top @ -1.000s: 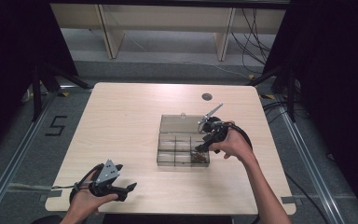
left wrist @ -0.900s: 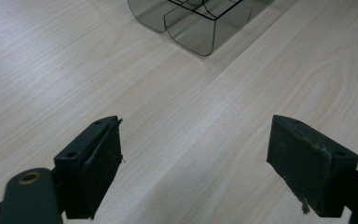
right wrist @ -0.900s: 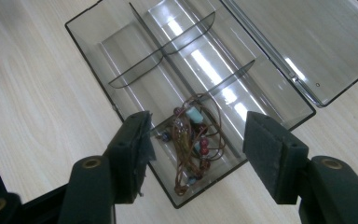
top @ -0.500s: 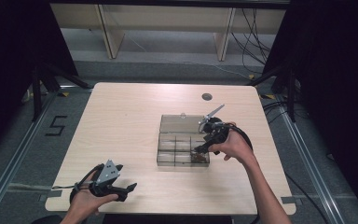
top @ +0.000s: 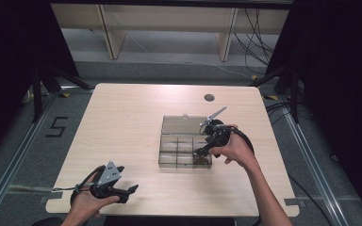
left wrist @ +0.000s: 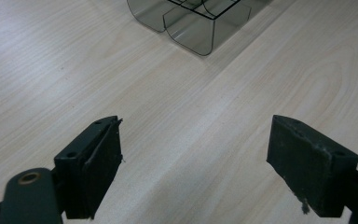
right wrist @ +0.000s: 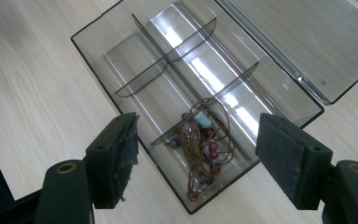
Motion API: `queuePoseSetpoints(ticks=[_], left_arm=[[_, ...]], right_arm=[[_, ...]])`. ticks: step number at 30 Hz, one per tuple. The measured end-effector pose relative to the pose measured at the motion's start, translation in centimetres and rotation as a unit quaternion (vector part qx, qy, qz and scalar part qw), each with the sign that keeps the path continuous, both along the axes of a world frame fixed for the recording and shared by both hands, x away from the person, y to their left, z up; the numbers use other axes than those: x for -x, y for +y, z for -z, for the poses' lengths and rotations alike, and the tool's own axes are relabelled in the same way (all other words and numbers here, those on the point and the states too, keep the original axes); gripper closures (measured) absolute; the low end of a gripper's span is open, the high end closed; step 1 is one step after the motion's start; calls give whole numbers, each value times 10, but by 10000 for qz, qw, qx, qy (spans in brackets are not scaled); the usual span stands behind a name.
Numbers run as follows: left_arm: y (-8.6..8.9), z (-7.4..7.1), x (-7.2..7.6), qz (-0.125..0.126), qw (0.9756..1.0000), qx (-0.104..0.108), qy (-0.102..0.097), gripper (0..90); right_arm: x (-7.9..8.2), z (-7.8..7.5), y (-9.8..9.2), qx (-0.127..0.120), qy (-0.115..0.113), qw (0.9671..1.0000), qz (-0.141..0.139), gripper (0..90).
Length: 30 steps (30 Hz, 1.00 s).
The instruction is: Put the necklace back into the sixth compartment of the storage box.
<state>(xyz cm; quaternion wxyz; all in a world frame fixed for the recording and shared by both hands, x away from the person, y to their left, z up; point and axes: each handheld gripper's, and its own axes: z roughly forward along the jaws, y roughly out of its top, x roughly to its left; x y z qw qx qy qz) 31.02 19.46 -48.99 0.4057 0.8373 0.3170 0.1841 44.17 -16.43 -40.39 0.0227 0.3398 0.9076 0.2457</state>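
- Nearest, at the desk's (top: 122,122) front edge: left gripper (top: 133,189) parked low, jaws wide, nothing between them — same spot as a second ago.
- Mid-desk: right gripper (top: 199,152) hovering over the clear box's (top: 169,153) near right corner, jaws wide and empty, barely moved.
- Just under it: bead necklace (right wrist: 200,140) lying in that corner compartment — probably already dropped in.
- Beyond: lid (top: 181,125) lying open, likely next to close.

Hidden, cropped and unresolved parts of the scene.
In the left gripper view the clear box (left wrist: 193,23) is cut off by the top edge; in the right gripper view its lid (right wrist: 307,42) runs past the frame. From the high view, the beaded cord (top: 199,160) is too small to make out.
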Motion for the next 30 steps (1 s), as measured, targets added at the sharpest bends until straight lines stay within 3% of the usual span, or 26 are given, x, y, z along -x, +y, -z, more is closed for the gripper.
queuePoseSetpoints(ticks=[1,10,11,16,19,25,27,28,30], left_arm=[[1,0,0,-1,9999,-123,23,173],[0,1,1,-31,9999,-38,93,173],[1,0,-1,46,9999,-123,24,173],[2,-1,-1,33,9999,-149,9,173],[2,-1,-1,32,9999,-151,9,173],[2,-1,-1,36,9999,-144,6,173],[2,-1,-1,26,9999,-151,12,173],[2,-1,-1,31,9999,-149,6,173],[2,-1,-1,32,9999,-153,1,173]], right_arm=[[3,1,0,-34,2,10000,2,305],[14,4,-1,-104,-104,9999,-22,296],[16,4,-2,-151,-118,9998,-33,295],[21,4,-2,-162,-157,9997,34,296],[22,5,-2,-168,-310,9994,16,296],[24,5,-3,-203,-268,9994,7,297],[25,5,-4,-196,-316,9993,91,298],[28,3,-4,-155,-209,9994,245,298],[27,5,-5,-239,-253,9993,131,298]])
